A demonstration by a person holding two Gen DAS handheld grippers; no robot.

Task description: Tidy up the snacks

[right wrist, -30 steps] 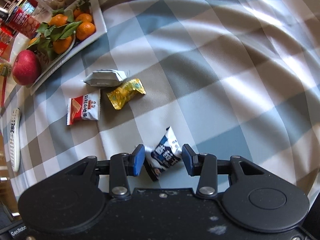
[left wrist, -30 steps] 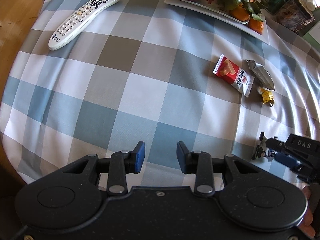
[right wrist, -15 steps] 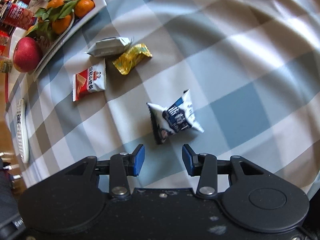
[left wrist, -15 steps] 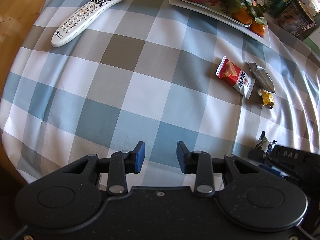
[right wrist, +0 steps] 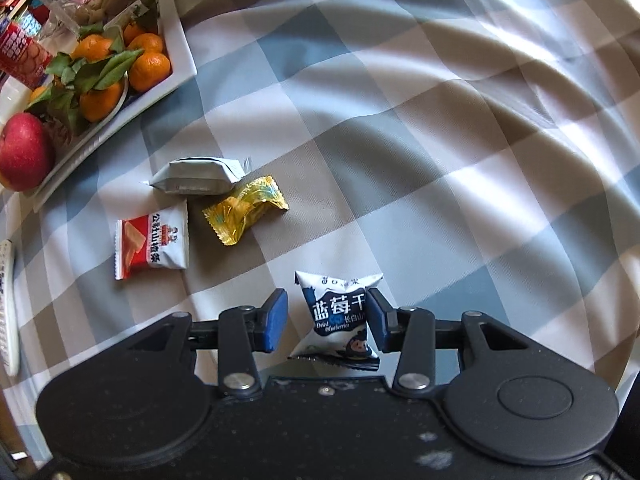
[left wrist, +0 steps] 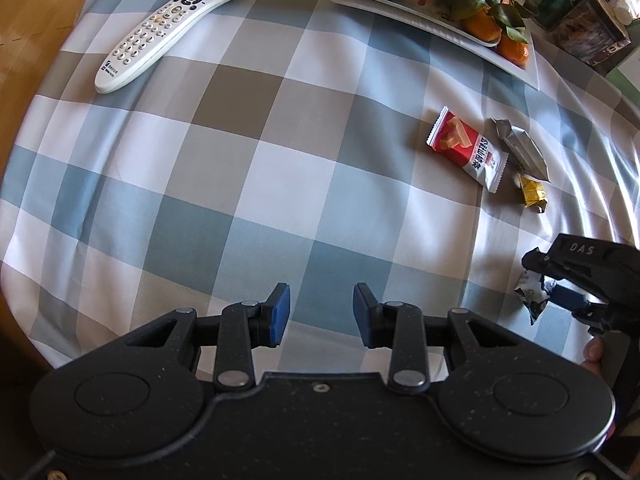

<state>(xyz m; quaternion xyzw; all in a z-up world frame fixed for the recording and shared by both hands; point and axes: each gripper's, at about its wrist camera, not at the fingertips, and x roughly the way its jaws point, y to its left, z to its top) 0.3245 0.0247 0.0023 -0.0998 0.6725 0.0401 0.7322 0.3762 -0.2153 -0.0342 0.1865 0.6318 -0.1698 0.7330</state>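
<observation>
Right gripper [right wrist: 327,316] jaws parted, straddling dried-blueberry packet [right wrist: 340,312], no squeeze. Left gripper [left wrist: 321,309] parted, empty, over checked tablecloth [left wrist: 240,184]. Nearby: red-white packet [right wrist: 154,242], gold candy [right wrist: 244,210], silver packet [right wrist: 196,176], remote [left wrist: 168,30], fruit tray [right wrist: 178,46].

The tablecloth [right wrist: 400,128] was checked in white, grey-blue and taupe. 1 packet [right wrist: 154,242] was red and white, 1 wrapper [right wrist: 246,210] gold, 1 pack [right wrist: 198,176] silver-grey, and the blueberry packet [right wrist: 340,312] white with dark blue. The remote [left wrist: 168,28] was white.
</observation>
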